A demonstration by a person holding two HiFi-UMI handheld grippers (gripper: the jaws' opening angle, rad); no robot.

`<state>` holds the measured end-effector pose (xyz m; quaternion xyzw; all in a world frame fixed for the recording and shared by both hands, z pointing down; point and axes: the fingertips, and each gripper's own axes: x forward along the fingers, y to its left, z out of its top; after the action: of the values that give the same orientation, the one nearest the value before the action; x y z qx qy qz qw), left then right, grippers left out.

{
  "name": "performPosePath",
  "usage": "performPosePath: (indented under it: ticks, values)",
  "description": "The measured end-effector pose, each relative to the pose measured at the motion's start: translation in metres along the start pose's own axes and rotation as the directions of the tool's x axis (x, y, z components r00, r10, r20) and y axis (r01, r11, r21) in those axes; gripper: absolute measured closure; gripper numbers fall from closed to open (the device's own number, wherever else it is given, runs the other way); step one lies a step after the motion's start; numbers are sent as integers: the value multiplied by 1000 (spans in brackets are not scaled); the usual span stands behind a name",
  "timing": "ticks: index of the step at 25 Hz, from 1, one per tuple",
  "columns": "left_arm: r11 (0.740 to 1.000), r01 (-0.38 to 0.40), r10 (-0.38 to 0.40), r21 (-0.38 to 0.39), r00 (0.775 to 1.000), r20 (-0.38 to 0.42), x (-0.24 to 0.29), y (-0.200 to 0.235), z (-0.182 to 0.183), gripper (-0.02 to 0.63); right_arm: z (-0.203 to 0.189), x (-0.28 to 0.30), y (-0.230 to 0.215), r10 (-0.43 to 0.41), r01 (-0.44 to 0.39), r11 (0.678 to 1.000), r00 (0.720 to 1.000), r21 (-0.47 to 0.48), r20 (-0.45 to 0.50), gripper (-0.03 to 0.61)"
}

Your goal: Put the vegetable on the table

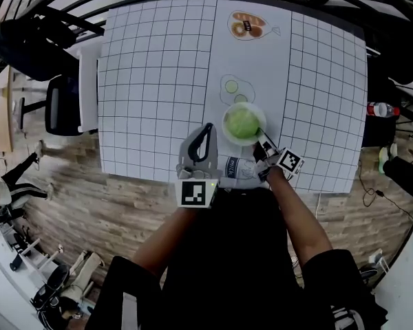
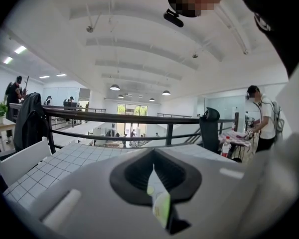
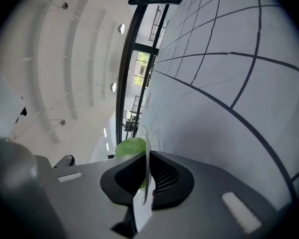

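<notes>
In the head view, the round green leafy vegetable [image 1: 243, 122] sits in a round white bowl [image 1: 226, 126] on the white grid-printed worktop [image 1: 151, 81]. It lies just ahead of the right gripper [image 1: 261, 138], whose fingers reach the bowl's near rim from the near-right. The left gripper [image 1: 207, 127] points up the worktop with its fingers beside the bowl and to its left, apart from it. The right hand is therefore the nearer one and the only one in contact. The vegetable looks ball-shaped, with no long axis to line up on. In the left gripper view, the left fingers are pressed together with only a thin pale sliver showing at their seam. I cannot tell what the sliver is, and beyond the tips there is only bare worktop and a railing. In the right gripper view the camera is rolled on its side, so the worktop rises at the right. The right fingers are closed on the bowl's thin white rim, which runs straight between them. The vegetable bulges just past the tips on the side away from the worktop. The rim lies parallel to the worktop, so the bowl seems level. Whether it rests on the surface or hangs just above cannot be told. The coming move probably turns on keeping that rim grip level.
</notes>
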<state>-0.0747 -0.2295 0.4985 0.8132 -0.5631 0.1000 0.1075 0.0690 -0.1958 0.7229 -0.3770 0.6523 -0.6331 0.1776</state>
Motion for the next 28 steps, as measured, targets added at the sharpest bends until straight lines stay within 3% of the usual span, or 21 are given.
performPosePath:
  ticks: [3, 5, 8, 10, 12, 14, 16, 23, 28]
  values:
    - [1000, 4, -4, -15, 1000, -12, 4, 1, -2, 606, 0, -2, -11, -55, 55, 998, 998, 35, 0, 565]
    - [1000, 3, -3, -19, 1000, -17, 6, 2, -3, 606, -1, -9, -26, -157, 157, 986, 988, 61, -13, 565]
    - [1000, -5, 5, -10, 1000, -21, 7, 6, -4, 606, 5, -3, -24, -122, 123, 992, 992, 25, -26, 563]
    - [1000, -6, 6, -1, 1000, -24, 7, 7, -6, 606, 6, -4, -25, -150, 149, 989, 987, -9, -50, 561]
    - [1000, -8, 9, 7, 1000, -28, 7, 7, -7, 606, 4, -5, -30, -174, 176, 984, 983, 20, -65, 558]
    - [1000, -16, 16, 11, 1000, -26, 6, 7, -8, 606, 7, 4, -24, -110, 111, 994, 992, 18, -63, 558]
    - [1000, -23, 23, 9, 999, -24, 5, 7, -9, 606, 7, 7, -23, -106, 107, 994, 992, 15, -66, 561]
    - [1000, -28, 28, 9, 999, -27, -2, 7, -10, 606, 7, 7, -28, -170, 171, 985, 984, 16, -50, 561]
    - [1000, -18, 18, 18, 999, -30, -4, 7, -9, 606, 3, 6, -36, -288, 287, 958, 954, -23, -88, 565]
